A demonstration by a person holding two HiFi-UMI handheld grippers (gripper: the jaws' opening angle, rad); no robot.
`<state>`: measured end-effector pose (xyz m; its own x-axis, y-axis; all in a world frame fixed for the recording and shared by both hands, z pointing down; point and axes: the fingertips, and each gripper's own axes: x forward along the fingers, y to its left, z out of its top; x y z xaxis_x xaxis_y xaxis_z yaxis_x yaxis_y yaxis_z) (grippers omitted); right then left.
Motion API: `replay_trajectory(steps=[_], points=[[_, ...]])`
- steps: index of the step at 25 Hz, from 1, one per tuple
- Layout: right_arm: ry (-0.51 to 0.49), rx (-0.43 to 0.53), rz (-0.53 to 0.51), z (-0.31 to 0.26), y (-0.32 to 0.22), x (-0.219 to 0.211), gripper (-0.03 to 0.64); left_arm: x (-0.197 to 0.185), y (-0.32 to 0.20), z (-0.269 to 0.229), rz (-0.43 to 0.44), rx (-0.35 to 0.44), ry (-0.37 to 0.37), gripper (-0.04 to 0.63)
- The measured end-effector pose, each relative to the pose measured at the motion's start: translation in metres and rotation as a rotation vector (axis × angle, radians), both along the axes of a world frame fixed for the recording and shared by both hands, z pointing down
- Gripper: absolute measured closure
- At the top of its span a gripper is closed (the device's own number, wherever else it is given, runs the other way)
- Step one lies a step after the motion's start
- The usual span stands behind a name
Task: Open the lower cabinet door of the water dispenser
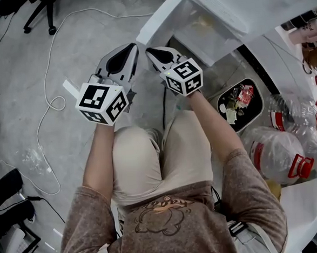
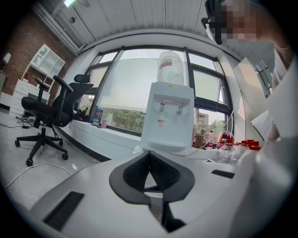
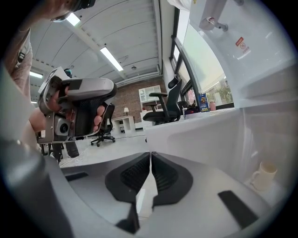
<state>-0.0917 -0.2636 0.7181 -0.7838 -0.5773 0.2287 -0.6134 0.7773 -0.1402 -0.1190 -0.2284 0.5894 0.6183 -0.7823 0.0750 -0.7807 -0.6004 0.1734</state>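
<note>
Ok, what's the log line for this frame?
cabinet door: open | left gripper: shut, empty | right gripper: shut, empty | cup: inside cabinet

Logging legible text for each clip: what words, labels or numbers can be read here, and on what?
Nothing reads clearly.
Red sticker on water dispenser: too small.
Blue box on windowsill: blurred.
Shirt print: illegible.
Red bottle labels: too small.
Cube markers: patterns, no words.
</note>
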Motion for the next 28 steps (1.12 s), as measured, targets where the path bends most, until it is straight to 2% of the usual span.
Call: replay_trajectory(steps=[14,22,28], points=[[0.004,0.002,0.003,-0.004,-0.003,-0.006,0.609,-0.008,0.0,-0.001,-0.007,0.0,-0.004,0.578],[-0.009,0.008,0.066,-0.031,0.004,0.032,0.609,0.018,-0.009,-0.006,0.033,-0.007,0.015,0.578],[-0.009,0.032,0.134,-0.09,0.014,0.067,0.61,0.05,-0.007,-0.05,0.107,-0.006,0.014,0.578]])
